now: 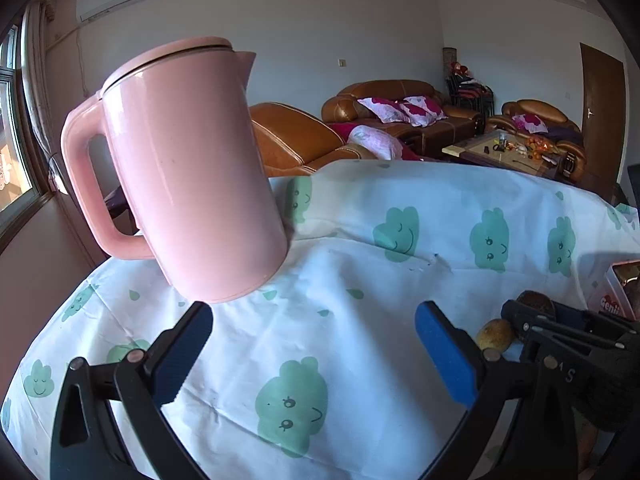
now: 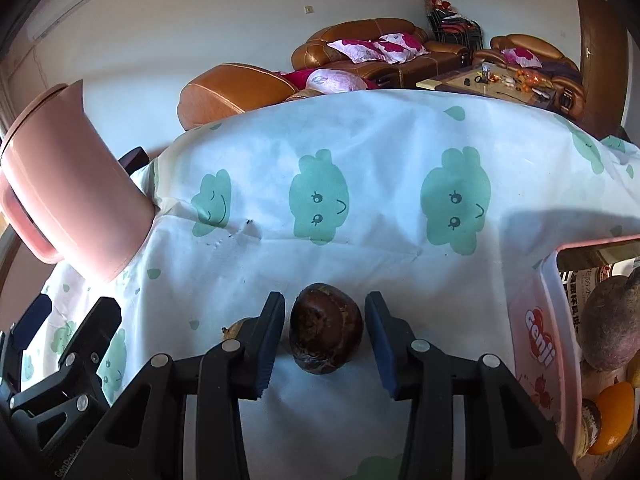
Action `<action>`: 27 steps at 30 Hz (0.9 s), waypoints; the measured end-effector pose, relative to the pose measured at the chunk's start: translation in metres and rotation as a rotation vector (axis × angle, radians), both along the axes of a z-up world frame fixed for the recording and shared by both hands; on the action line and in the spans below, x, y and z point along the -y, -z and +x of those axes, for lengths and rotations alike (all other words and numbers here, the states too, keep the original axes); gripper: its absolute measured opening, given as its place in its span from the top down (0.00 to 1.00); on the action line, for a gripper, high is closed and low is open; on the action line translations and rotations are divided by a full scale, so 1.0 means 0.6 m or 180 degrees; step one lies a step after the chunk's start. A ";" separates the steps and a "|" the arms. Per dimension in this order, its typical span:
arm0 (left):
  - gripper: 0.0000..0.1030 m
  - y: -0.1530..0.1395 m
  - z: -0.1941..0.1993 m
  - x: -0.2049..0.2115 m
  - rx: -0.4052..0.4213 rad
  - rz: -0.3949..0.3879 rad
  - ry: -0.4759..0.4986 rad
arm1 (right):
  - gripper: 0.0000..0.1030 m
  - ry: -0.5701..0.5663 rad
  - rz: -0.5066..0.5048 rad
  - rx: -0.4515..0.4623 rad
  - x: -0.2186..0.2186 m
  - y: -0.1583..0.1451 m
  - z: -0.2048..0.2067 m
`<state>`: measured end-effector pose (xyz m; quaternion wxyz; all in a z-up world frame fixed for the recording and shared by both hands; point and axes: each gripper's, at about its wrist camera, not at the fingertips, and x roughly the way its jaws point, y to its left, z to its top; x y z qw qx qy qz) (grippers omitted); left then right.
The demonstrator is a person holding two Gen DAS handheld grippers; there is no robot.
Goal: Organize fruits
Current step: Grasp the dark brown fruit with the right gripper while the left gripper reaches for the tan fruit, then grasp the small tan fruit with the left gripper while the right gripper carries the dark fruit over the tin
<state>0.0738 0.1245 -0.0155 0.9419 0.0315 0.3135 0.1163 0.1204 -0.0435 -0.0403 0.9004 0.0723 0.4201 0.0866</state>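
Right tool (image 2: pixel 325 334) straddles our dark brown fruit (image 2: pixel 326 330) on the worktop (image 2: pixel 360 248), pads narrowly parted, not yet gripping.

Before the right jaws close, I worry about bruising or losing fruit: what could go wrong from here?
1. The dark brown fruit is round and sits between the right gripper pads without visible contact; an off-centre squeeze may roll it away.
2. A yellowish fruit lies just outside the near finger and could get nudged.
3. The pink kettle is close to the cloth's edge.
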 end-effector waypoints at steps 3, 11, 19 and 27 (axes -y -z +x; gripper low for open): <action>0.00 0.000 -0.001 -0.001 -0.0003 -0.0036 0.0013 | 0.65 -0.0024 -0.0034 0.0002 -0.003 -0.001 -0.011; 0.00 -0.004 -0.007 0.011 0.0058 0.0000 0.0109 | 0.65 0.0138 -0.0032 0.0760 0.023 -0.055 -0.101; 0.00 -0.002 -0.013 0.029 0.0067 -0.0048 0.0338 | 0.66 0.0263 -0.0217 0.1189 0.071 -0.089 -0.190; 0.08 0.001 -0.013 0.044 -0.0018 -0.0210 0.0652 | 0.66 0.0337 -0.0298 0.1192 0.118 -0.084 -0.220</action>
